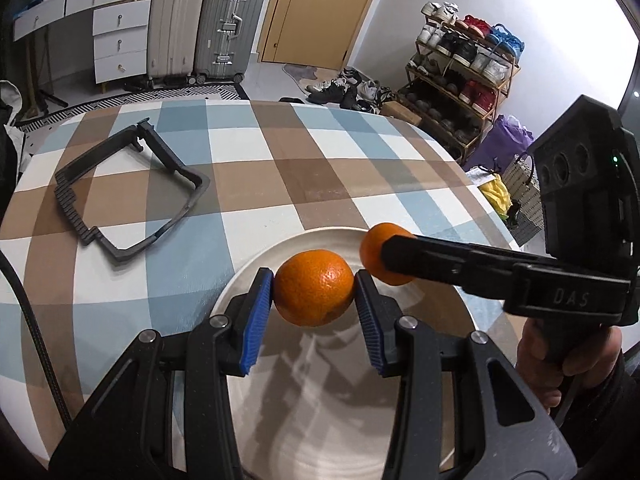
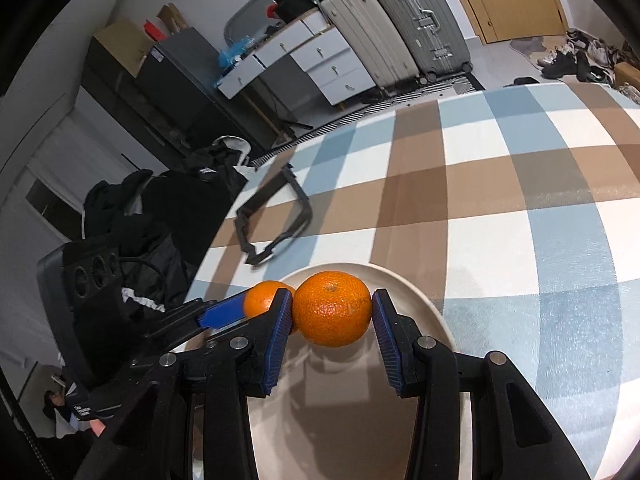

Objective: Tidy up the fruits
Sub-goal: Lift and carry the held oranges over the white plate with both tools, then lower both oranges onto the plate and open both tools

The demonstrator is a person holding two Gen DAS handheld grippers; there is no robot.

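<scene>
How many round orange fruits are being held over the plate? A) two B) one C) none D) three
A: the left gripper holds one round orange fruit and the right gripper holds another round orange fruit, both over the cream round plate.

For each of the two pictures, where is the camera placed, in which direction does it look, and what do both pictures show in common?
Left wrist view: sits on the left hand-held gripper, looking along its fingers over the plate toward the door and shoe rack; the right hand-held gripper and a hand show.
Right wrist view: sits on the right hand-held gripper, looking across the checked table toward suitcases and drawers; the left hand-held gripper shows.
Shared: both oranges, left's and right's, the plate, the black frame.
</scene>
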